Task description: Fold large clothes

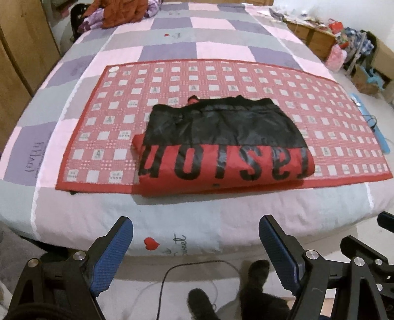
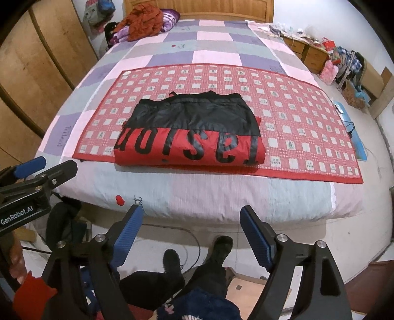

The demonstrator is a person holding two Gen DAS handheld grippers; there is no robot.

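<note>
Red and black, that's the jacket (image 1: 221,145) I'm reading, sitting in the middle of both frames as a tidy rectangle on the red checked mat (image 1: 98,118), with its near edge right at the mat's front border. Big black lettering runs upside down across the red band, and the black panel lies folded over the far half. I'd say it looks folded: edges squared, nothing trailing that I can see.

My left tool (image 1: 195,256) hangs at the bottom of its own frame, blue pads (image 1: 112,258) spread wide, nothing between them, well short of the bed (image 1: 172,216). My right tool (image 2: 190,240) is the same story: jaws apart, empty, held back over the floor, with the operator's dark shoes (image 2: 197,256) below. In the right wrist view the left tool also shows at the left edge, level with the bed's near side.

Both tools held off the cloth makes sense to me, because any touch now could drag that slick fabric out of square. An orange garment (image 2: 144,23) sits bunched at upper left by the headboard. My judgement: this piece is close to finished, perhaps one more halving if a smaller bundle is wanted.
</note>
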